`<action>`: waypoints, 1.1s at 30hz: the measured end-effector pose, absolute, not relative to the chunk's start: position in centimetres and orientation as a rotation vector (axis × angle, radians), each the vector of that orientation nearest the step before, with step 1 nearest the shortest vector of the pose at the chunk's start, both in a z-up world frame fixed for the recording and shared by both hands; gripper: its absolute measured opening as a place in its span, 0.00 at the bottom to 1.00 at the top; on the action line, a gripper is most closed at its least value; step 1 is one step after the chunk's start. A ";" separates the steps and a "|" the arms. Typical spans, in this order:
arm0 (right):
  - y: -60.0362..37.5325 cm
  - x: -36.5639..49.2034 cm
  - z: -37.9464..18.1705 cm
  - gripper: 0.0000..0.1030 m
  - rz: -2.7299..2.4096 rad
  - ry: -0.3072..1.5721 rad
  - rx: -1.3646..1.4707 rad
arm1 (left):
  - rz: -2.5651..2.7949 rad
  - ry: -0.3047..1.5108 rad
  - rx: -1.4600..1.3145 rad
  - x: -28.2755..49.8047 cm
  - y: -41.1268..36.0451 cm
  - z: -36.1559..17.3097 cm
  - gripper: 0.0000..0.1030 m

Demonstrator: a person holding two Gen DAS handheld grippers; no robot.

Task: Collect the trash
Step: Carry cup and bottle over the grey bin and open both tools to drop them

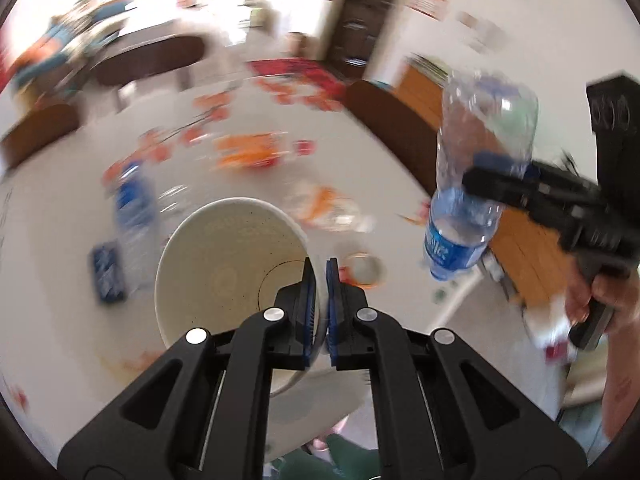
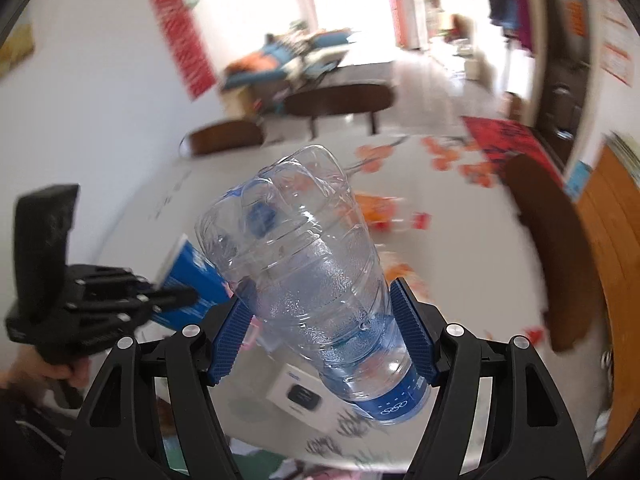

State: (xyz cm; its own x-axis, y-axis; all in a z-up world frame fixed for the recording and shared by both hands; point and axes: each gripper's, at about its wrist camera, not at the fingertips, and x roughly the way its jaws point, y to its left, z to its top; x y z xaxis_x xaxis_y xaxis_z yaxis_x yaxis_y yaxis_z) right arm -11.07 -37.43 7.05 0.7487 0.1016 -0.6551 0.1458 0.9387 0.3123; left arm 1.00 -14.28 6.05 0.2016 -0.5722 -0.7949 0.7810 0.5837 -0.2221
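Observation:
My left gripper is shut on the rim of a paper cup, white inside, blue outside; it shows in the right wrist view too. My right gripper is shut on a clear plastic water bottle with a blue label, held upside down above the table edge; the bottle also shows in the left wrist view at right. The left gripper appears in the right wrist view, and the right gripper in the left.
The white table carries another plastic bottle, a blue pack, orange wrappers, a tape roll and a white box. Brown chairs stand around it. A wooden cabinet is at right.

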 end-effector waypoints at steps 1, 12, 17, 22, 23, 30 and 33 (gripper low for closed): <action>-38.9 -13.4 7.1 0.67 -0.068 0.713 0.390 | -1.007 0.972 0.292 0.0 -15.9 6.3 0.04; -46.7 -36.8 -1.4 0.67 -0.570 0.728 0.729 | -1.605 0.905 0.746 -19.0 -32.7 3.4 0.04; -47.1 -43.8 -11.1 0.67 -0.709 0.756 0.947 | -1.740 0.970 0.919 -27.7 -36.9 -3.3 0.04; -47.0 -46.8 -22.5 0.67 -0.756 0.727 1.128 | -1.731 1.105 1.045 -32.5 -39.9 -14.2 0.04; -47.0 -47.1 -24.8 0.67 -0.756 0.727 1.157 | -1.718 1.138 1.054 -32.7 -40.4 -16.2 0.04; -46.4 -47.4 -45.5 0.67 -0.821 0.648 1.398 | -1.524 1.341 1.065 -34.0 -42.9 -35.8 0.04; -45.9 -47.0 -53.0 0.67 -0.831 0.640 1.453 | -1.426 1.417 1.066 -32.8 -43.7 -44.8 0.04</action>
